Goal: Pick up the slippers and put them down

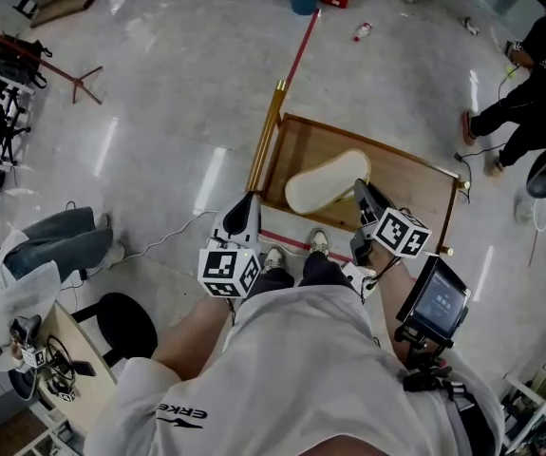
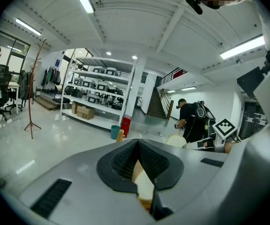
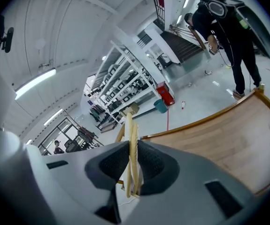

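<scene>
Right gripper [image 1: 361, 192]: fingers narrow, clamped on the end of a thin cream slipper [image 1: 328, 180]. The rest of it sticks out unsupported over the wooden tray [image 1: 415, 183], and I can't tell whether its free end touches the boards. Left gripper [image 1: 246, 202]: fingers also narrow, closed on a cream strip that reads as the other slipper [image 2: 142, 184]. Most of that one is hidden under the gripper, so take that as a judgement. Risks: a one-end pinch on soft, flimsy material could let the slipper droop, twist or slide out if tilted. The long free end could also catch the tray's raised rim on the way down. The left gripper sits just outside the gold rail [image 1: 266, 136] and would have to clear it to reach the tray, so a knock there is likely. Room: the tray floor is otherwise bare, with open floor to the left and beyond. The person's shoes [image 1: 274, 255] crowd the near edge, and a bystander [image 1: 529, 74] stands well apart on the right.
</scene>
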`<state>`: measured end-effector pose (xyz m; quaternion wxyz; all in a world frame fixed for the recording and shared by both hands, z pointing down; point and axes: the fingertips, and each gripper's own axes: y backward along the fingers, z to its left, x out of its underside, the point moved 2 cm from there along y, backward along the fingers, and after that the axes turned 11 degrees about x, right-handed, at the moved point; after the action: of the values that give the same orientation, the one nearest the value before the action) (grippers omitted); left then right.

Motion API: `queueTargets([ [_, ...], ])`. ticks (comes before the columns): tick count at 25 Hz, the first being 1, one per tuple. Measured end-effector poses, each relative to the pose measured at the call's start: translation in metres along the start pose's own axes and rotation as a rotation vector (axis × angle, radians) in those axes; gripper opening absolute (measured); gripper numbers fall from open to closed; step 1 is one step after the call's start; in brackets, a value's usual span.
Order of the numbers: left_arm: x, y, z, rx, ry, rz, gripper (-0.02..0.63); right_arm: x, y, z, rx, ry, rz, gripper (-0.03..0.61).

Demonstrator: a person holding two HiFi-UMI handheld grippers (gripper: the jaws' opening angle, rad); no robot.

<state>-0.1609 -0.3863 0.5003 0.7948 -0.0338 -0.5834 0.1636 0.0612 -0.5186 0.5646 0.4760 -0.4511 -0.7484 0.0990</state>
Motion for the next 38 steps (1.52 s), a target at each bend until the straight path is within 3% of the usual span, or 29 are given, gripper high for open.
queueTargets([
  [8,0.003,-0.044,0.005,-0.094,0.019,0.036,0.002,-0.021,-0.058,-0.026,-0.051,0.022,0.115,0.058],
  [21,0.044,-0.091,0.037,-0.205,0.056,0.123,0.002,-0.006,-0.166,-0.071,-0.081,0.014,0.285,0.059],
  [38,0.046,-0.065,0.020,-0.289,0.091,0.160,0.003,0.017,-0.185,-0.086,-0.064,-0.009,0.399,0.060],
])
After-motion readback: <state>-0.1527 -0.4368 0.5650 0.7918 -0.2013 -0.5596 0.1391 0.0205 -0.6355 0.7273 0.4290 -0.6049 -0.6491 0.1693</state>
